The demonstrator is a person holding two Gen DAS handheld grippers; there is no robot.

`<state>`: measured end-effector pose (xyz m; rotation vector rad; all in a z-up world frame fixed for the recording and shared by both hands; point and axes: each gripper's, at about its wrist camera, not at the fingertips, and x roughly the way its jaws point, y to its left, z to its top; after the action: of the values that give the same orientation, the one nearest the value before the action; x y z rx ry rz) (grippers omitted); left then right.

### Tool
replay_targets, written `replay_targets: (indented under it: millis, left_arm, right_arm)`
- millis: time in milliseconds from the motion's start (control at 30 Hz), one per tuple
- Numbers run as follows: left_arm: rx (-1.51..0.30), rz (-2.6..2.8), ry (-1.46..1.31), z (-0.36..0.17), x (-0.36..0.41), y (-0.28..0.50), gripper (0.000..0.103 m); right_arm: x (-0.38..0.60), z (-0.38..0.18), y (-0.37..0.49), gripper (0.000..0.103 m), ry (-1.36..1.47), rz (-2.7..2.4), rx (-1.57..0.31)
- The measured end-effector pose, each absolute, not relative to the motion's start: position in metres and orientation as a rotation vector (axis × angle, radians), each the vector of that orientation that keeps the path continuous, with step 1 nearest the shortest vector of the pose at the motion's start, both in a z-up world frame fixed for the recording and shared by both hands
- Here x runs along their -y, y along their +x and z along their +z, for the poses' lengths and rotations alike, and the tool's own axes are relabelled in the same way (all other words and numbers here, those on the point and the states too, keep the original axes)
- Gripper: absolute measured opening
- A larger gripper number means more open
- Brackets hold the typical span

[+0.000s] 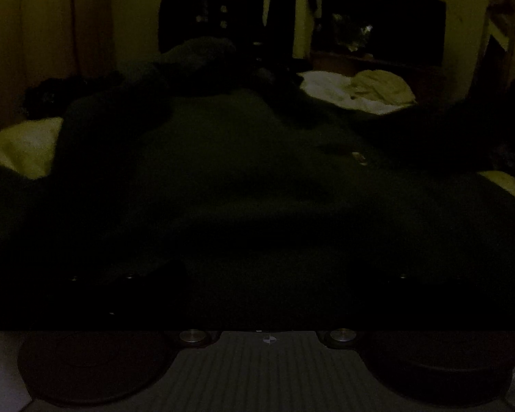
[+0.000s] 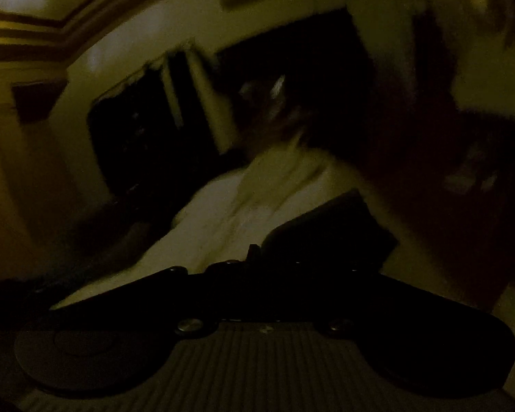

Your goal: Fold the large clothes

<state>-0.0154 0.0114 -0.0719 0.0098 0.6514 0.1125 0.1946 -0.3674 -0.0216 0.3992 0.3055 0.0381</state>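
Nearest my left wrist camera is the ribbed grey body of the left gripper (image 1: 257, 302), with two round dark discs at either side and two small metal bolts above them. Its fingers are lost in the darkness just ahead, so I cannot tell whether they stand apart or together, nor whether any cloth is between them. Beyond them a large dark garment (image 1: 240, 185) spreads flat across most of the frame, reaching from the lower edge back toward the middle. A small pale tag or button (image 1: 358, 158) shows on it right of centre. A heap of dark clothes (image 1: 195, 61) sits at the garment's far end. Pale bedding (image 1: 20, 147) shows at the left edge, and a rumpled pale sheet (image 1: 357, 91) lies at the far right. On the back wall hangs a dark screen (image 1: 384, 24).

Through my right wrist camera everything is tilted and smeared with blur. The right gripper (image 2: 257, 264) shows as a black mass above its ribbed body; its fingers are drawn together. A dark fold of cloth (image 2: 329, 230) sits right at the fingers, but I cannot tell whether it is pinched. Behind it lies pale bedding (image 2: 243, 206), with a dark window or panel (image 2: 137, 137) on the wall.
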Motion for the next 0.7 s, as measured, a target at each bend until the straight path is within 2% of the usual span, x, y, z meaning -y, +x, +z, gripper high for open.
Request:
replay_targets:
  millis: [100, 233, 333, 400, 500, 633, 700]
  left_arm:
    - [-0.646, 0.131, 0.05, -0.068, -0.011, -0.019, 0.103]
    - [-0.655, 0.137, 0.038, -0.067, -0.011, -0.017, 0.103]
    - [-0.662, 0.142, 0.034, -0.07, -0.011, -0.012, 0.103]
    - [-0.667, 0.143, 0.028, -0.071, -0.013, -0.017, 0.103]
    - [-0.65, 0.158, 0.013, -0.069, -0.016, -0.02, 0.103]
    - [-0.633, 0.201, -0.009, -0.067, -0.026, -0.028, 0.103]
    - [-0.632, 0.221, -0.026, -0.063, -0.036, -0.035, 0.103]
  right_arm:
    - [0.39, -0.018, 0.226, 0.009, 0.345, -0.123, -0.268]
    - [0.418, -0.039, 0.267, 0.01, 0.357, -0.256, -0.373]
    - [0.43, -0.068, 0.277, 0.023, 0.423, -0.289, -0.462]
    - [0.433, -0.089, 0.282, 0.061, 0.489, -0.251, -0.545]
    - [0.429, -0.104, 0.273, 0.065, 0.527, -0.207, -0.577]
    - [0.416, -0.094, 0.259, 0.069, 0.511, -0.056, -0.584]
    - [0.413, -0.074, 0.242, 0.078, 0.504, 0.046, -0.556]
